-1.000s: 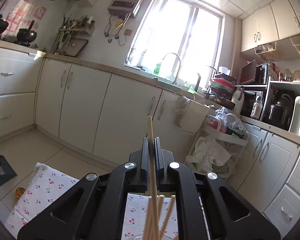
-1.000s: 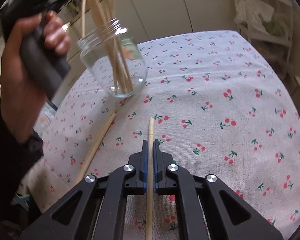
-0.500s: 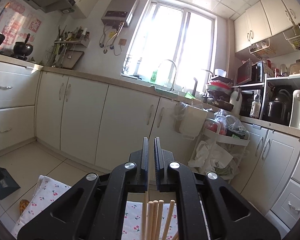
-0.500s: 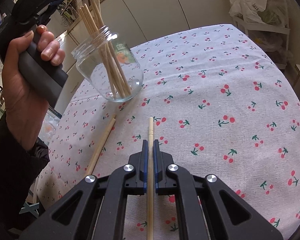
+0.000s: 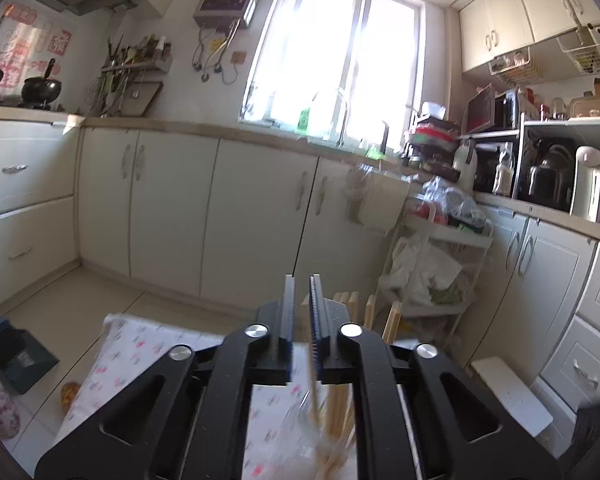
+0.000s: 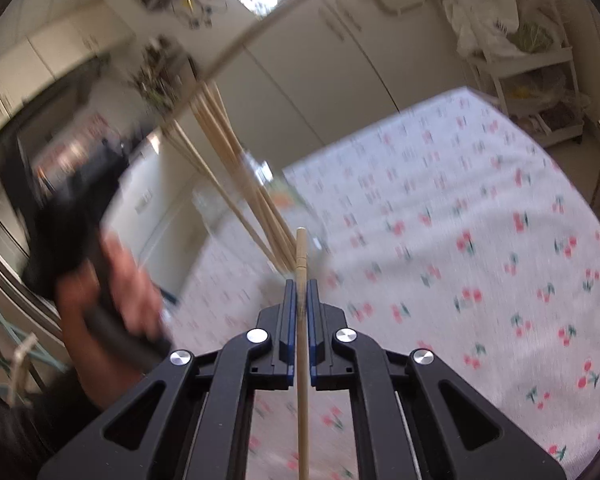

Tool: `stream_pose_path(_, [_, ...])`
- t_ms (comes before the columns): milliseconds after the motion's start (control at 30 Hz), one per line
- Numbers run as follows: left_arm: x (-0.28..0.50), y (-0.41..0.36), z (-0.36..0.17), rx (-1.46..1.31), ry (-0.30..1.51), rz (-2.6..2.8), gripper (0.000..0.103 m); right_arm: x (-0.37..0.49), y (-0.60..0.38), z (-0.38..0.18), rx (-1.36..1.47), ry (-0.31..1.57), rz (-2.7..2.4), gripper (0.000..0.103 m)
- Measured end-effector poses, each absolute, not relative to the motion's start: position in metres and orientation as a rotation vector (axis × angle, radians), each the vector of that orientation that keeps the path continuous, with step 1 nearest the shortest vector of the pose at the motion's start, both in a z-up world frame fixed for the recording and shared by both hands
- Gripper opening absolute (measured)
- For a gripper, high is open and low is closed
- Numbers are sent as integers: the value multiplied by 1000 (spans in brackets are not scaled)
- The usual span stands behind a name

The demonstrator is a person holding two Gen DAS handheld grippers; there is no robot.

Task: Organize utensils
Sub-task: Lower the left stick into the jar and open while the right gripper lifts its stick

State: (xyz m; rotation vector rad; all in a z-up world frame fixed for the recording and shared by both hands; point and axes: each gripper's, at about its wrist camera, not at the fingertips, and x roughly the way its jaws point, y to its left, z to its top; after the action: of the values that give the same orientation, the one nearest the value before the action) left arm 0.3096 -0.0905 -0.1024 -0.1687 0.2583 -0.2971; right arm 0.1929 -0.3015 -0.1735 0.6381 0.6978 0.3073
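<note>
Below, a cherry-print cloth [image 6: 480, 208] is covering the table and filling the right and lower part of the right wrist view, its pattern smeared by motion blur. In the left wrist view the same cloth [image 5: 140, 352] is showing at the lower left, with pale floor tiles [image 5: 60, 292] beyond it. White cabinets [image 5: 172, 208] are running across the middle of that frame under a beige counter, and a bright window [image 5: 340, 52] is glaring at the upper centre over a tap. A white cart [image 5: 440, 256] stuffed with bags is standing right of centre, and kettles are sitting on the counter at the far right.

The right gripper [image 6: 299, 292] is clamping one chopstick [image 6: 301, 256] between its blue pads; the pale wooden stick is running straight up the frame's centre line, its carved tip poking just past the fingers. Just above and left of that tip, a clear glass jar [image 6: 260, 200] is tilting, badly blurred, with a bundle of chopsticks [image 6: 220, 140] fanning from it toward the upper left. The left hand [image 6: 116, 292] is gripping the black handle of its tool at the left edge.

The left gripper [image 5: 301, 304] is showing a narrow gap between its jaws, nothing visibly pinched there; blurred sticks [image 5: 332, 420] are appearing below it at the bottom centre.
</note>
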Motion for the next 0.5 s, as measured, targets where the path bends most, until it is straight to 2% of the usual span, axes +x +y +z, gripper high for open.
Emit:
stream_pose_path(67, [297, -77, -114, -176, 294, -280, 30, 195, -305, -160, 660, 635, 301, 6])
stream_pose_path(100, [292, -71, -120, -177, 315, -270, 33, 197, -305, -149, 667, 592, 297, 6])
stream_pose_path(300, [271, -35, -164, -244, 449, -212, 35, 215, -297, -86, 639, 368, 281, 6])
stream_pose_path(500, [262, -22, -185, -301, 471, -192, 35, 245, -276, -38, 564, 185, 229, 6])
